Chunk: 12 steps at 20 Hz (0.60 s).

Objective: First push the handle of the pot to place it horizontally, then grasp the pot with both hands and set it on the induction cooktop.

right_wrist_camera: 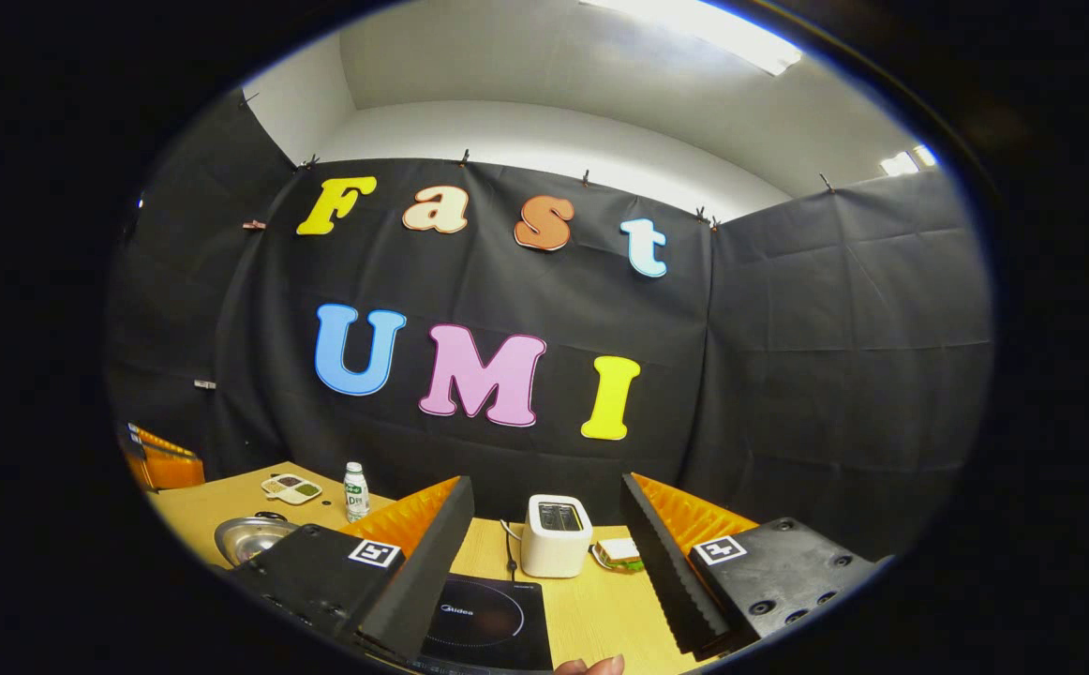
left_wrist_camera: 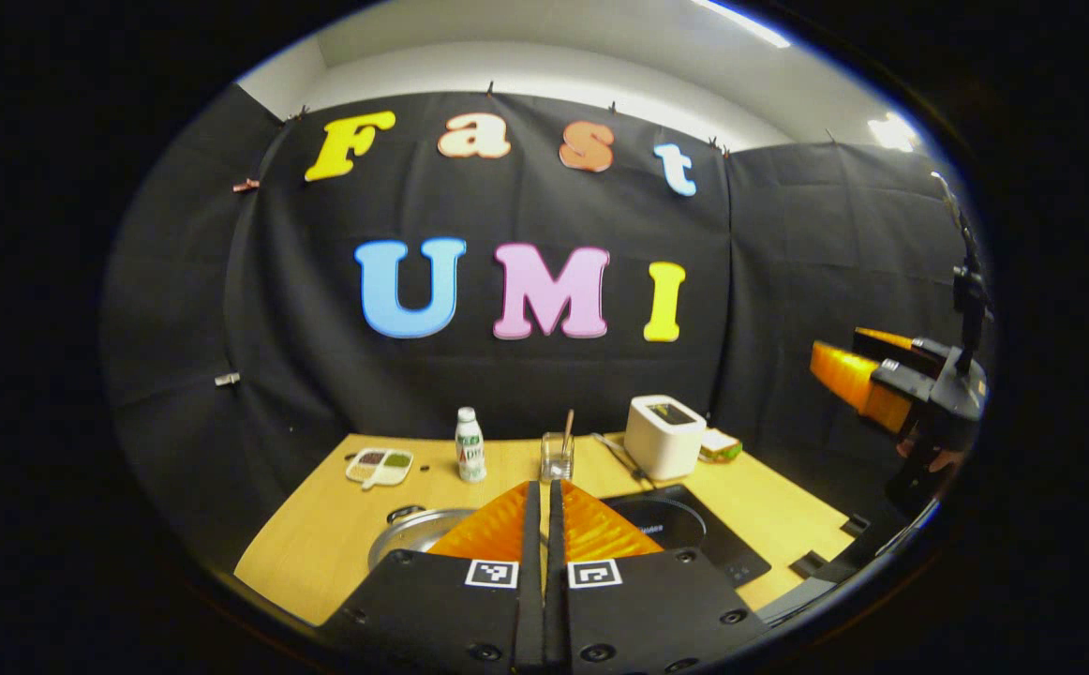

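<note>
Steel pot (left_wrist_camera: 413, 532) sits left of your cooktop (right_wrist_camera: 488, 621); toaster (right_wrist_camera: 555, 534), bottle (left_wrist_camera: 469, 445) stand behind. Your left gripper (left_wrist_camera: 543, 525) fingers meet; right gripper (right_wrist_camera: 544, 553) gapes.

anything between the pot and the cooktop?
Nothing visible. The shallow silver metal pot sits on the wooden table just left of the black induction cooktop; the strip between them that shows looks bare, though the right tool's finger covers part.

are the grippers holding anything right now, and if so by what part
Nothing is held. The left gripper has its fingers closed together on nothing, above the table. The right gripper is wide open and empty. The pot sits untouched.
</note>
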### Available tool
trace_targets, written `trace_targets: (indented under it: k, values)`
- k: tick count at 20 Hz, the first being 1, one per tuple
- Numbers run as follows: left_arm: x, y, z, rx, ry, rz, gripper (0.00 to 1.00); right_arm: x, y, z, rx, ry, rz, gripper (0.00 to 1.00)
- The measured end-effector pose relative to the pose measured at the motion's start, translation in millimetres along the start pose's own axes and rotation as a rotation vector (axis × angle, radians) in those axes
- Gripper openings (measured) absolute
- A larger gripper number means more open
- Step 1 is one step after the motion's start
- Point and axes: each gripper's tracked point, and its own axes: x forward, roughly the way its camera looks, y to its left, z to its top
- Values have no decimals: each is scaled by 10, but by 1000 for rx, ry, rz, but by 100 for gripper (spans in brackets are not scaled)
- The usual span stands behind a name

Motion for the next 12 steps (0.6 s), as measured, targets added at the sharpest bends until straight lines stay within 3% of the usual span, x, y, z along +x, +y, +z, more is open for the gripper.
trace_targets:
  k: [8,12]
  values:
    - [31,91,-1586,-44,618,-105,5,-23,-84,-85,-16,18,-8,97]
    - [64,156,-2142,-13,814,-162,5,-14,-122,-124,-18,28,-15,98]
